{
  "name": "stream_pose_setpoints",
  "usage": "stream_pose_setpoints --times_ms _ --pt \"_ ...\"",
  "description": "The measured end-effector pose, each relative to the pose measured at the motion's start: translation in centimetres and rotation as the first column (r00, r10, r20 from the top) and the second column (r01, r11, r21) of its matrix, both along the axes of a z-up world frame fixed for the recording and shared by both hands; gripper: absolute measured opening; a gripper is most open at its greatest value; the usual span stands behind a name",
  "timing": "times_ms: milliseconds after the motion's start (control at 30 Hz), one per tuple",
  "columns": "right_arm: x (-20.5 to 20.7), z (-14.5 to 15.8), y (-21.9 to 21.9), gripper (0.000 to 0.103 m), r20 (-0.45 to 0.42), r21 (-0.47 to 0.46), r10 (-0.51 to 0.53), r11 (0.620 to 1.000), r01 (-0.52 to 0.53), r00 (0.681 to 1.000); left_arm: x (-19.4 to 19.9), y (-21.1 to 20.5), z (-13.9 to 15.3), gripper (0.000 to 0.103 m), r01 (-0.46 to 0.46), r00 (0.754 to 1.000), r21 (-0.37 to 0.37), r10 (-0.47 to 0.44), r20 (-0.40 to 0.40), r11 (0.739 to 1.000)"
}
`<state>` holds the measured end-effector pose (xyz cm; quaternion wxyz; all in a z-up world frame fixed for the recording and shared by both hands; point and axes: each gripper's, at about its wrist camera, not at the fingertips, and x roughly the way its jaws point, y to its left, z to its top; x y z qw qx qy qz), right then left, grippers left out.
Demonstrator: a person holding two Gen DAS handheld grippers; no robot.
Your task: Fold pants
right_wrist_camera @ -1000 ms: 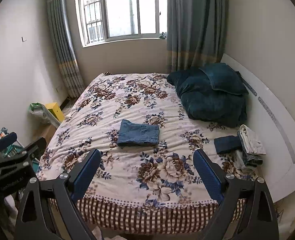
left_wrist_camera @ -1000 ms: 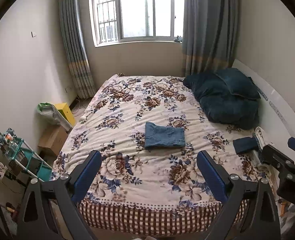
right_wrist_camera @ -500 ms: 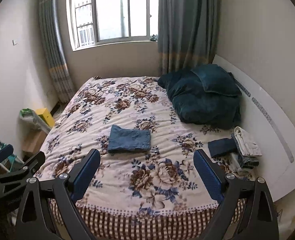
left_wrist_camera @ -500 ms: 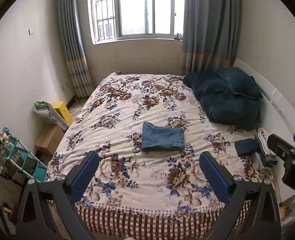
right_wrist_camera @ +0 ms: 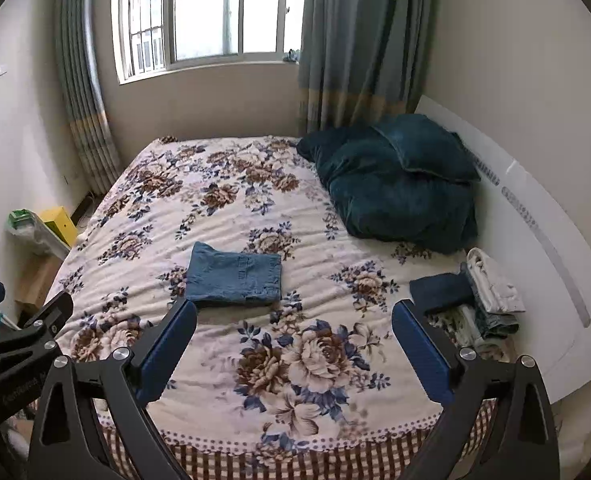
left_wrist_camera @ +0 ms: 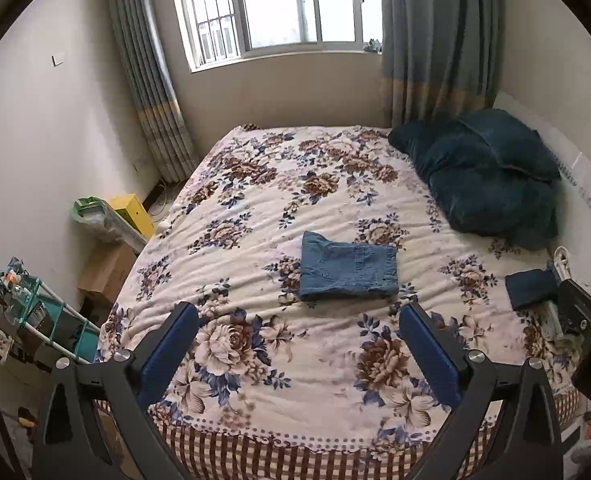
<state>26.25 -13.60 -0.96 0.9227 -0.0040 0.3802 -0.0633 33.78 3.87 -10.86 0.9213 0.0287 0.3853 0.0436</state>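
Both cameras now sit lower and a little differently placed than a second ago: the bed fills more of each view, the window has slid toward the top edge, and the folded jeans appear larger. The jeans themselves have not shifted on the bed.

Left gripper: fingers spread wide, nothing between them, pointing down over the bed's near edge. Right gripper: fingers equally spread and empty, also short of the jeans.

The jeans lie as a compact flat rectangle near the middle of the bed, toward the near edge, well apart from both grippers. The edges look squared, though the fisheye view does not let me confirm how even the layers are.

Beyond the jeans, at the headboard side, lies a dark teal quilt. Nearer, on the same side of the jeans, a small pile of clothes rests at the bed's edge, with a dark folded piece on its jeans-facing side.

Judgement: this pair appears finished and let go. Both hands are free, so the next item would likely come from the pile.
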Motion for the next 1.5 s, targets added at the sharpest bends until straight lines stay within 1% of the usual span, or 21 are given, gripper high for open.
stream_pose_setpoints --times_ms 267,433,633,967,1500 --pt "2.6 -2.3 -0.1 0.1 -0.025 0.003 -0.008 1.0 0.008 1.0 2.0 -0.1 -1.0 0.103 -0.007 1.0 -0.008 0.007 -0.022 1.0" --pt "3.0 -3.2 -0.1 0.1 -0.035 0.011 -0.008 1.0 0.009 0.999 2.3 0.1 -1.0 0.103 -0.006 1.0 -0.013 0.006 -0.025 1.0" --pt "2.9 -4.0 0.1 0.1 -0.037 0.02 0.001 1.0 0.0 0.999 2.0 0.1 -1.2 0.103 0.002 1.0 -0.02 -0.002 0.001 1.0" --pt "2.6 -4.3 0.5 0.1 -0.031 0.02 0.011 1.0 -0.01 0.999 1.7 0.1 -1.2 0.103 -0.004 1.0 -0.027 0.004 0.009 1.0" --pt "2.7 -4.0 1.0 0.101 -0.028 0.032 0.02 0.999 -0.019 0.999 1.8 0.2 -0.6 0.103 -0.005 1.0 -0.03 0.005 0.018 1.0"
